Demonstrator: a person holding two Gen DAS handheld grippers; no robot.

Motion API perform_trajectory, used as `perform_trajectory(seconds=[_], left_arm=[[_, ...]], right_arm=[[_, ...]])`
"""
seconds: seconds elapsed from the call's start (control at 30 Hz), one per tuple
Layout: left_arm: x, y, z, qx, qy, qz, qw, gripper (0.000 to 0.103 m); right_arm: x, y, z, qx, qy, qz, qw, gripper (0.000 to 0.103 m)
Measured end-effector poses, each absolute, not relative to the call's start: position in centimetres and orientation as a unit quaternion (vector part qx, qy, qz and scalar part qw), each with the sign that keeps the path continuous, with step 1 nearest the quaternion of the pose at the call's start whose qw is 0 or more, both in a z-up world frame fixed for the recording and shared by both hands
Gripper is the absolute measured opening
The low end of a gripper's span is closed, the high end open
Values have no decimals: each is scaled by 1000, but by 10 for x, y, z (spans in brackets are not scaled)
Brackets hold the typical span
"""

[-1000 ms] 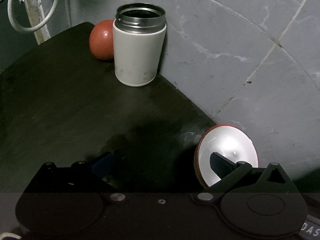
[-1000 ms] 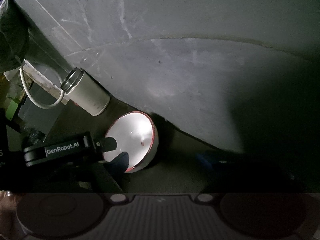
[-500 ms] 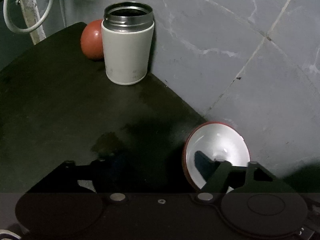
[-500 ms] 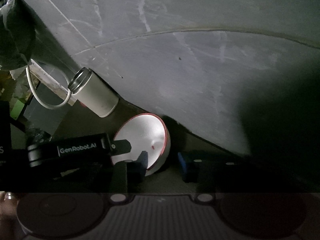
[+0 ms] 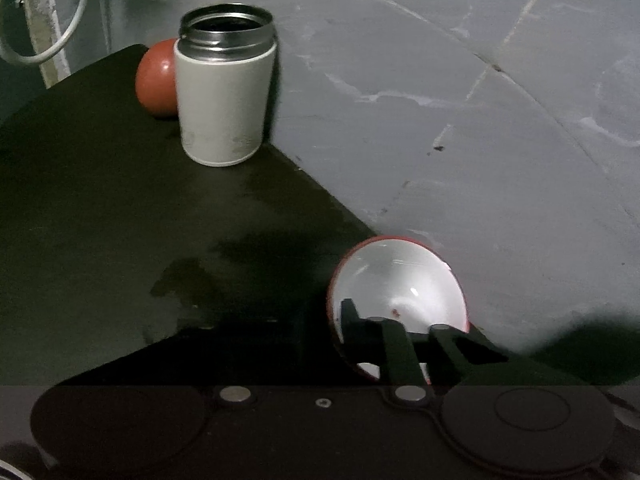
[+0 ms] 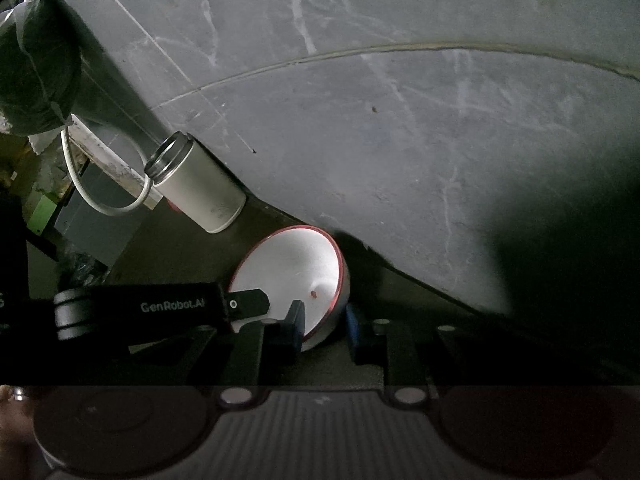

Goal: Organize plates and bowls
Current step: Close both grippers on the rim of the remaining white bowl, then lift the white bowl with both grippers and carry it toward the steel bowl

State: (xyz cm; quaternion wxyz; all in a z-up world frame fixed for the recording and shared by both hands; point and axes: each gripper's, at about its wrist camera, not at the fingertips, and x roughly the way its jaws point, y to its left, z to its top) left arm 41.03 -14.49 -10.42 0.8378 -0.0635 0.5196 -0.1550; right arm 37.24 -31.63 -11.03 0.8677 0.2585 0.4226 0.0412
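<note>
A red-rimmed white bowl [image 5: 400, 280] stands tilted on edge against the wall.

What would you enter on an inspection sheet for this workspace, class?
Surface: dark table, wet-looking patches.
Job's things: white bowl with red rim, tipped on its side at the wall.
Clutter: open white flask; red round thing behind it.
Grippers: left gripper and right gripper both closing, bowl's rim between the jaws.
Cables: white cable looped beyond the table.
Surroundings: grey tiled wall; dark bag.
</note>
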Motion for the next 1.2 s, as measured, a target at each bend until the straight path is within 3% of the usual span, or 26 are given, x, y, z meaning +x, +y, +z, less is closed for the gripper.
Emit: perform_trajectory(seconds=[0.07, 0.43, 0.9, 1.2], left_arm=[[408, -146, -105, -67, 516, -160, 839, 9], [370, -128, -94, -103, 486, -142, 856, 9], [300, -91, -24, -142, 431, -113, 884, 10], [253, -72, -9, -161, 412, -103, 891, 10]], right_arm=[[372, -318, -111, 260, 423, 44, 867, 23], [366, -321, -111, 248, 418, 87, 869, 23], [324, -303, -56, 213, 381, 177, 882, 23], [290, -296, -28, 199, 377, 228, 876, 23]])
